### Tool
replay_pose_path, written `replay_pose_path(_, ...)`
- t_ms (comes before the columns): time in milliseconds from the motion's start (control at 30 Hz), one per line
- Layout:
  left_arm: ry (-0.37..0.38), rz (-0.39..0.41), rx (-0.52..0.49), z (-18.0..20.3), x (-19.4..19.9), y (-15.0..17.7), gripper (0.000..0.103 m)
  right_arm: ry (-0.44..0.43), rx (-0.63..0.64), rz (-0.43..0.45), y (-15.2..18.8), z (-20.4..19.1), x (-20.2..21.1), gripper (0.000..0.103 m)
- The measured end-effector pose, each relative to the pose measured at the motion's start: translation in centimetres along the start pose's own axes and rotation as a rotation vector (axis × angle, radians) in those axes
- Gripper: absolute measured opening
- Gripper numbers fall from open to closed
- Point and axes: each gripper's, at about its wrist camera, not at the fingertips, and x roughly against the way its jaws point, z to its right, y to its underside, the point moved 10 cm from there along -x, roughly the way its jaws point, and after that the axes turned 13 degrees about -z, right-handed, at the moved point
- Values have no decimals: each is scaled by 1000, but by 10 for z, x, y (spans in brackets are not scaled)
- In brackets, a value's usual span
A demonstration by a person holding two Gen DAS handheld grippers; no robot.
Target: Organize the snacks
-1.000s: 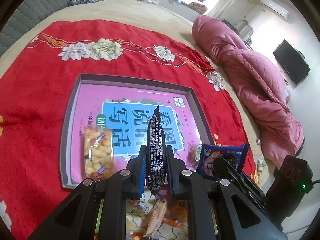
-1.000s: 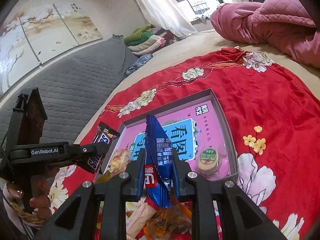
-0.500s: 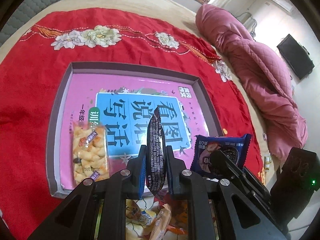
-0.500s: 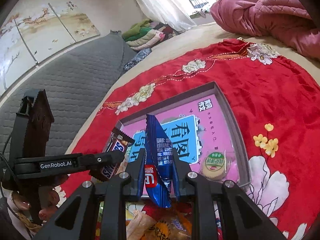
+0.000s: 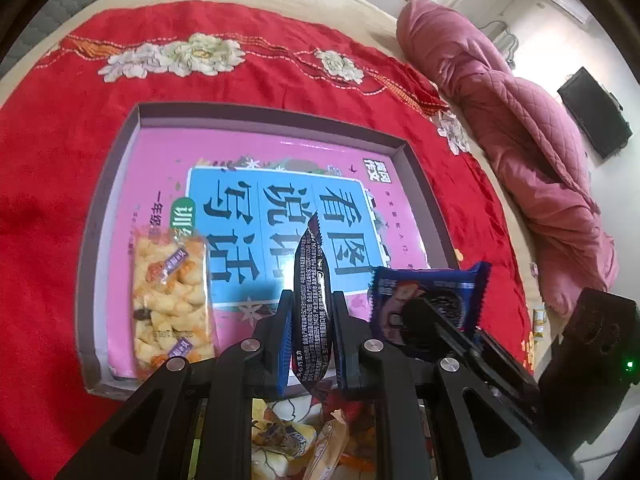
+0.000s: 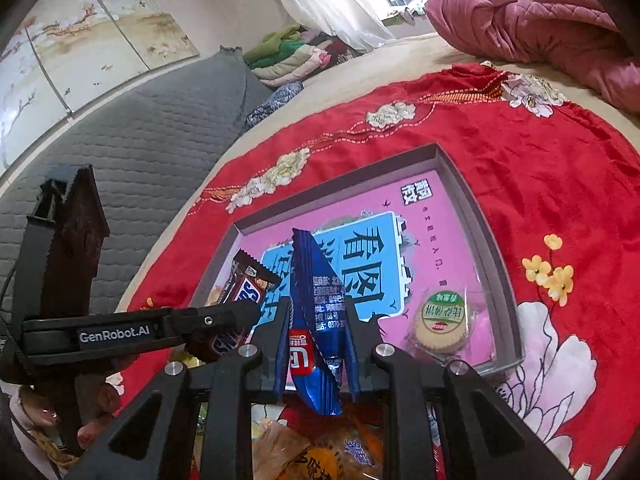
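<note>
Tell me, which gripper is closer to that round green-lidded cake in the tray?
Right. The right gripper hovers beside the round cake, at the tray's near edge; the left gripper is beyond it, by the opposite side.

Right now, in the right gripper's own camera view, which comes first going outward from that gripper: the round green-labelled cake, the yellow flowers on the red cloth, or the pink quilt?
From the right gripper:
1. Round green-labelled cake, just to its right, inside the box.
2. Yellow flowers, further right, outside the box on the red cloth.
3. Pink quilt, far off at the top right.

Black hand-held gripper (image 6: 316, 320): blue pads, silver screws, white "GenRobot.AI" lettering.
</note>
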Motion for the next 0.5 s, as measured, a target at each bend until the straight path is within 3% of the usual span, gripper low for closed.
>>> replay_pose_path(500,-18,-27,-6,-3,-12,3,17,46,7,-54,10,7,-17,23)
